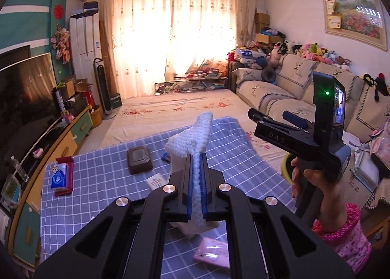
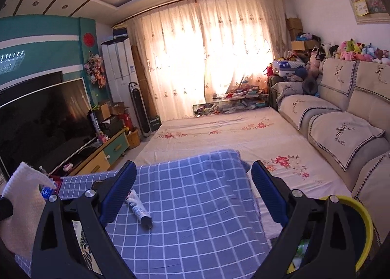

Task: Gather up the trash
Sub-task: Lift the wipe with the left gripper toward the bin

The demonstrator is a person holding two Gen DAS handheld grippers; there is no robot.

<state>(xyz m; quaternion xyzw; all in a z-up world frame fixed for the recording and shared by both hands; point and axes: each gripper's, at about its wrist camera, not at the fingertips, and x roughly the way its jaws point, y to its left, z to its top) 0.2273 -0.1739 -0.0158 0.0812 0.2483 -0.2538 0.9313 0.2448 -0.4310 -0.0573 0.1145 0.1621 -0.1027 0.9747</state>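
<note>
gripping a white knit cloth [image 1: 192, 137], left gripper [image 1: 196, 159] clenched — right gripper [image 2: 192, 189] wide apart w/ nothing between.

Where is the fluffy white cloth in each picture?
Left wrist view: the white cloth sticks up in the middle, pinched in the left gripper.
Right wrist view: the cloth is at the far left edge.
Shared landmark: the blue checked tablecloth lies below it.

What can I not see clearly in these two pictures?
- Yellow bin: contents mostly hidden behind the right gripper, right wrist view.
- White tissue: lower part covered by the left gripper, left wrist view.
- Tube: print too small to read.
</note>
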